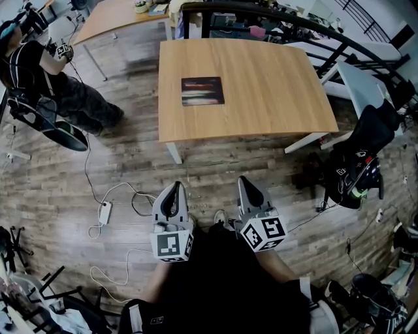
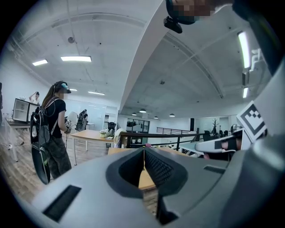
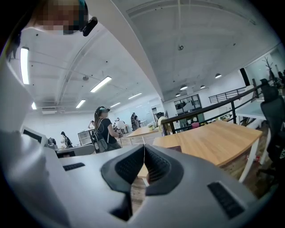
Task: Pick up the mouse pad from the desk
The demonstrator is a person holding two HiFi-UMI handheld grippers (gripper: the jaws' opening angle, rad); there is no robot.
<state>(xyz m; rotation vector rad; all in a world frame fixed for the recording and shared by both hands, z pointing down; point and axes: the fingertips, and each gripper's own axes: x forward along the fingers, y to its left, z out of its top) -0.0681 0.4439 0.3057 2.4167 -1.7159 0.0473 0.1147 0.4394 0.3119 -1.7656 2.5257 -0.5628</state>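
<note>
Lying flat, mouse pad [image 1: 202,91] runs lengthwise (stripes too) across the desk [image 1: 281,98]

One mouse pad [image 1: 202,91] on one desk [image 1: 274,98]; a second desk [image 1: 117,16] beyond; two claws, left claw [image 1: 176,186] and right claw [image 1: 243,181]; one bystander [image 1: 39,72]; one power strip [image 1: 104,212].

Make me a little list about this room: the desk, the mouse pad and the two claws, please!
desk: light wood, nearly bare
mouse pad: dark with stripes, lying flat on the desk's left part, nothing touching it
left claw: shut, empty, short of the desk
right claw: shut, empty, beside the left claw
other person: standing far left, away from the desk
job: not begun, mouse pad not yet picked up
</note>
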